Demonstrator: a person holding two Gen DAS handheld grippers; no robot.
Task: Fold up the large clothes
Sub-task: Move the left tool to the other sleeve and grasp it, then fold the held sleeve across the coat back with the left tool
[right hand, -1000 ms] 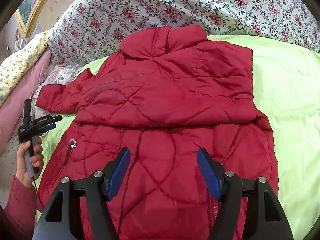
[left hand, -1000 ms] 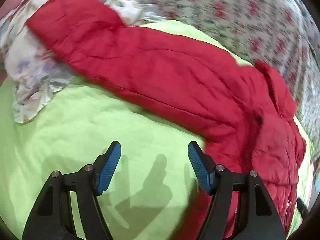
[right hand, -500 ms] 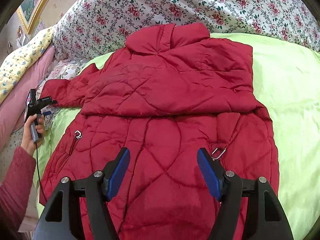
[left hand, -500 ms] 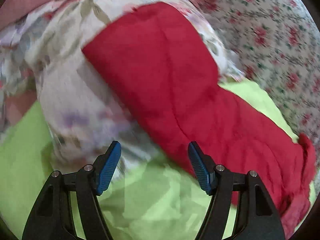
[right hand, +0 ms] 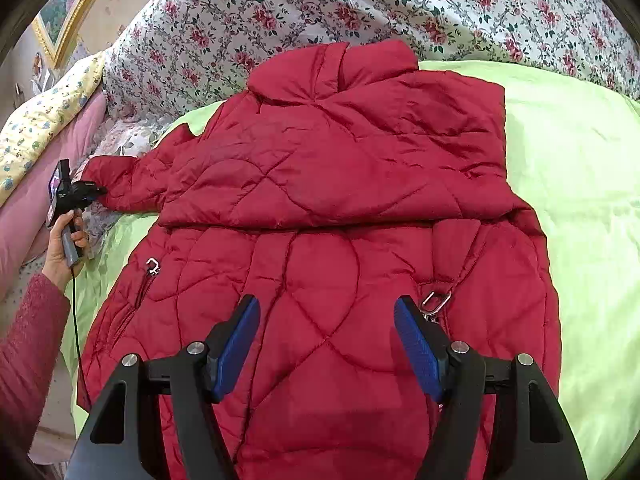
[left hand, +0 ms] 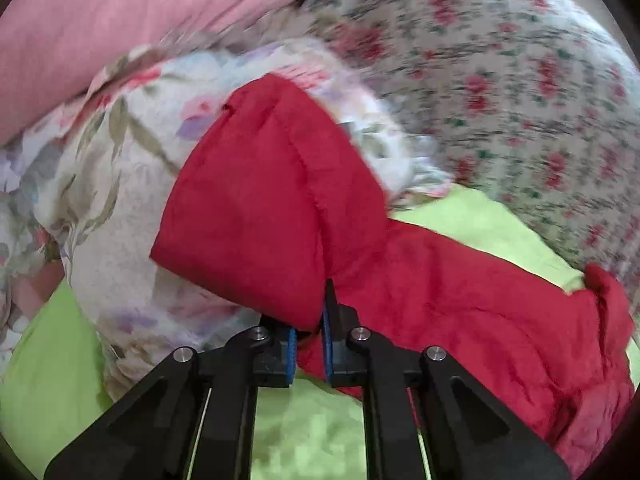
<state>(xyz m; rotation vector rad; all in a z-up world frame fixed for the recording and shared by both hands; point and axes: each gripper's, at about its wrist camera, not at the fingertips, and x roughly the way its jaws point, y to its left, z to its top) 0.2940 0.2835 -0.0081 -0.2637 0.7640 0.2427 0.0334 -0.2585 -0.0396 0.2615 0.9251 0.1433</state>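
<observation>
A red quilted jacket (right hand: 340, 160) lies spread on the lime-green sheet (right hand: 580, 160), with its right sleeve folded across the chest. Its left sleeve (left hand: 256, 200) reaches out over a pale floral cloth (left hand: 100, 160). My left gripper (left hand: 310, 320) is shut on the lower edge of that sleeve near the cuff, and red fabric is pinched between the blue pads. In the right wrist view the left gripper (right hand: 98, 191) shows at the sleeve's end, held by a hand (right hand: 60, 248) in a red sleeve. My right gripper (right hand: 326, 320) hovers open over the jacket's lower half, holding nothing.
A rose-patterned quilt (right hand: 360, 0) rises behind the jacket's collar. A pink pillow (left hand: 120, 20) and a yellow floral pillow (right hand: 40, 120) lie at the left. A gilt picture frame (right hand: 68, 12) hangs on the wall. Bare green sheet extends to the right of the jacket.
My left gripper travelled along the sleeve to its cuff end and shut on the fabric there. The right gripper stayed open and still.
</observation>
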